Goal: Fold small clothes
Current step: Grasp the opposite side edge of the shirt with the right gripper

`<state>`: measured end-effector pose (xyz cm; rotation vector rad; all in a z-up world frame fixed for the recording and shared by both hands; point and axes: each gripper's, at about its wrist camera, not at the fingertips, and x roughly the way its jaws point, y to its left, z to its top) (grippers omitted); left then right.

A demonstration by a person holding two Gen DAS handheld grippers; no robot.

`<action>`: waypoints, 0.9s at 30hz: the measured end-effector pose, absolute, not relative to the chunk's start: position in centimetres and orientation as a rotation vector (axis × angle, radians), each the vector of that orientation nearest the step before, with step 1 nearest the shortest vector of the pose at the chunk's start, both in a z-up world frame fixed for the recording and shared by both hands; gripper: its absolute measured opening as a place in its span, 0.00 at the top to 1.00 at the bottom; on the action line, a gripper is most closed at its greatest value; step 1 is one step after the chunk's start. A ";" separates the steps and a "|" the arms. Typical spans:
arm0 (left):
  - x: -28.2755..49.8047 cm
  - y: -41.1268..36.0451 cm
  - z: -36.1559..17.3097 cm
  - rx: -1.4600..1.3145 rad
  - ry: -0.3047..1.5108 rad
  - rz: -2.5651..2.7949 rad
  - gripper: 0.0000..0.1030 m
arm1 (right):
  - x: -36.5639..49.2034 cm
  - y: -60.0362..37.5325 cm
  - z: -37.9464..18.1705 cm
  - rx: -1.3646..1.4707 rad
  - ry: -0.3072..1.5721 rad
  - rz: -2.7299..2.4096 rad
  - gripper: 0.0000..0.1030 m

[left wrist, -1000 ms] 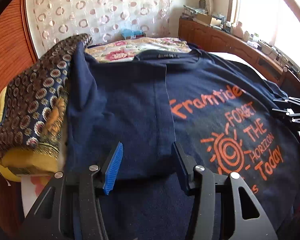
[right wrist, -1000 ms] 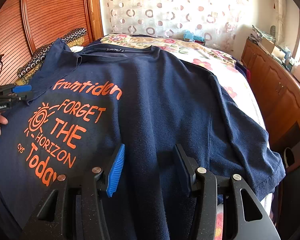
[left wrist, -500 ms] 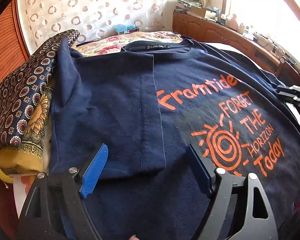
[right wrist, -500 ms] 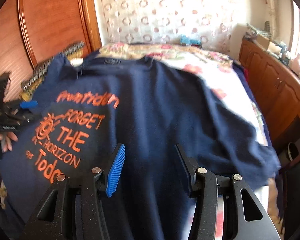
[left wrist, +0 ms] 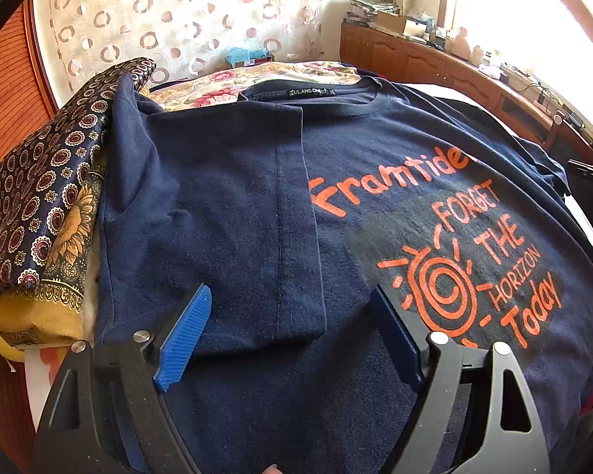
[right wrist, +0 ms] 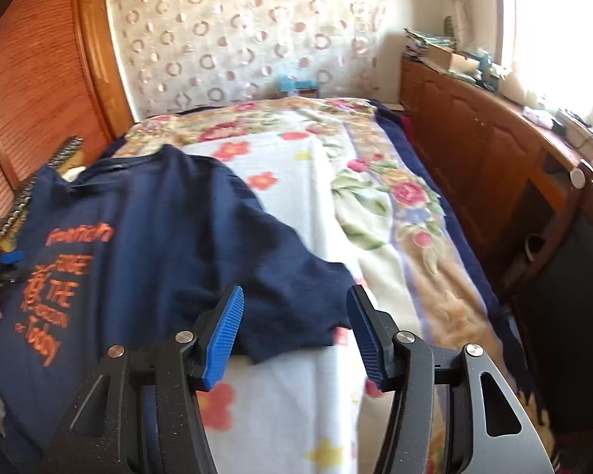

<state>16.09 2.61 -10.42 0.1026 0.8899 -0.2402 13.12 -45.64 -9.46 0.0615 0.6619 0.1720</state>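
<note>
A navy T-shirt point(left wrist: 395, 166) with an orange print lies flat on the bed, collar at the far end. Its left sleeve point(left wrist: 233, 213) is folded inward over the body. My left gripper point(left wrist: 290, 292) hovers just above that fold's near hem, open wide, with nothing pinched. In the right wrist view the shirt point(right wrist: 146, 229) fills the left half. Its right sleeve point(right wrist: 296, 292) spreads out over the blanket. My right gripper point(right wrist: 295, 296) is over that sleeve's end. Its jaws are opening, and the pads point(right wrist: 223, 335) stand clear of the cloth. The left gripper point(right wrist: 4, 264) shows at the far left edge.
A floral blanket point(right wrist: 359, 205) covers the bed to the right of the shirt. A patterned dark and yellow cushion point(left wrist: 47, 205) lies against the shirt's left edge. Wooden cabinets point(right wrist: 494, 181) run along the right. A louvred wooden door point(right wrist: 31, 91) stands at the left.
My left gripper's jaws have spread much wider over the folded sleeve. My right gripper has swung right, from over the shirt's body to the right sleeve and the blanket.
</note>
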 end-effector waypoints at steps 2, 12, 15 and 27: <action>16.1 2.6 -10.4 0.102 0.890 -0.240 0.19 | 14.0 -45.8 -9.9 0.076 0.684 0.163 0.44; 16.1 2.6 -10.4 0.102 0.890 -0.240 0.19 | 16.2 -46.0 -10.3 0.094 0.734 0.204 0.54; 16.1 2.6 -10.4 0.102 0.890 -0.240 0.19 | 16.0 -46.4 -9.9 0.071 0.723 0.210 0.80; 16.1 2.6 -10.4 0.102 0.890 -0.240 0.19 | 13.0 -39.2 -2.0 -0.009 0.510 0.361 0.89</action>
